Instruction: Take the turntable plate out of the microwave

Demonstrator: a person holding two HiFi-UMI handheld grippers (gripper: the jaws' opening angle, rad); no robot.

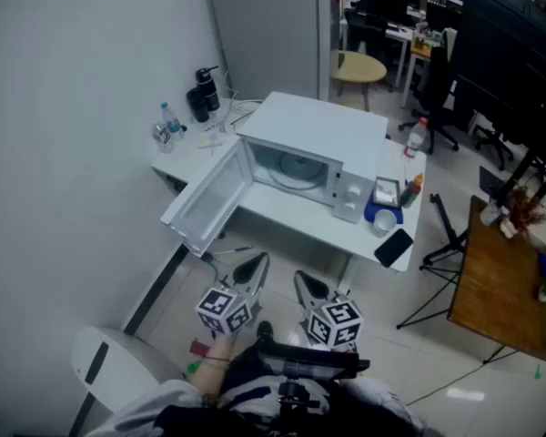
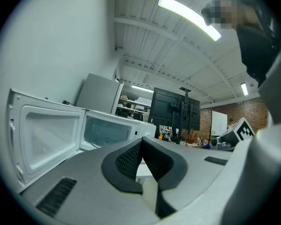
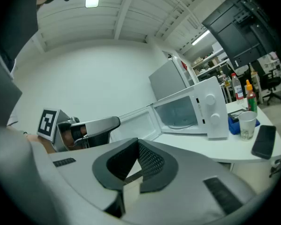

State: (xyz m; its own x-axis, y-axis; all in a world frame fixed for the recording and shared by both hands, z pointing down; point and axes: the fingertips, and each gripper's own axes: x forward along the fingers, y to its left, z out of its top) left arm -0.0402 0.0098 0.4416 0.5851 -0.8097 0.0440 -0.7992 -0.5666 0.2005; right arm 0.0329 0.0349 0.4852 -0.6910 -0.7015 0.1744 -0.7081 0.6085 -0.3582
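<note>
resting flat inside microwave (image 1: 320, 126): round turntable plate (image 1: 297, 168)

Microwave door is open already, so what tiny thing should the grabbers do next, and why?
Probably bring the right gripper forward toward the open microwave. Its door stands wide open and the turntable plate lies inside in plain sight, but the right gripper and the left gripper are both shut, empty and well short of it.
</note>
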